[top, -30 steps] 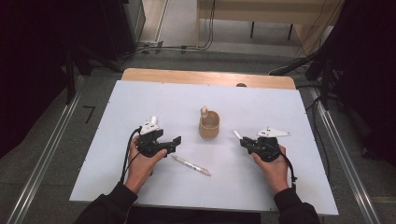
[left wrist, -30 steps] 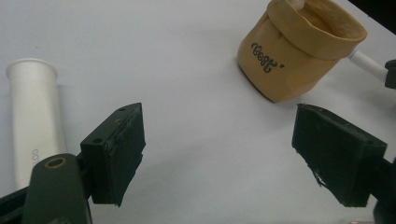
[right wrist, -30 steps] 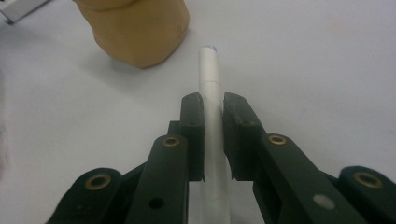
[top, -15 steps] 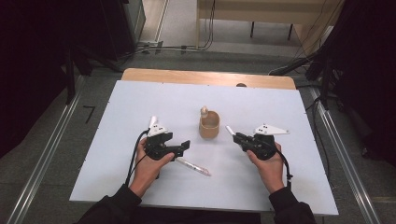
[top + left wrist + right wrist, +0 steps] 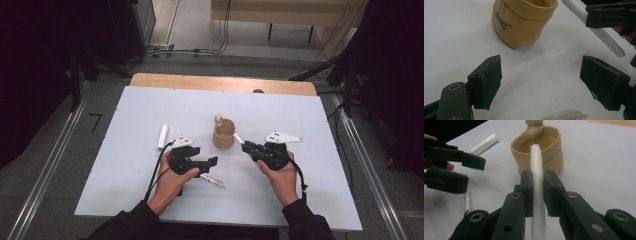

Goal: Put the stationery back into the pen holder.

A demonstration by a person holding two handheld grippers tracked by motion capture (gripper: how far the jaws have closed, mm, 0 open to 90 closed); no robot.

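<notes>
Right tool (image 5: pixel 538 195) is pinching a long white plastic stick like a pen (image 5: pixel 537 165), with both black jaws pressed on its sides. The stick's tip points at the small tan fabric cup (image 5: pixel 541 152) and is right at its rim, so my guess is that the job is to put the long things into the cup. The stick is not dropped in yet.

One thing already stands in the cup: a pale beige piece with a round knob on top (image 5: pixel 534 126) (I cannot tell what it is).

Left tool (image 5: pixel 549 85) is spread wide and holds nothing. It hangs just over the white worktop (image 5: pixel 300 115), near the cup. A thin clear pen with a bit of pink (image 5: pixel 212 180) lies on the worktop right by it, so that one may be picked up next.

A short white tube (image 5: pixel 163 136) lies farther off, on the left side of the worktop. It is waiting too.

So, as I judge it, one thing is in, one is nearly in, and two are left.
</notes>
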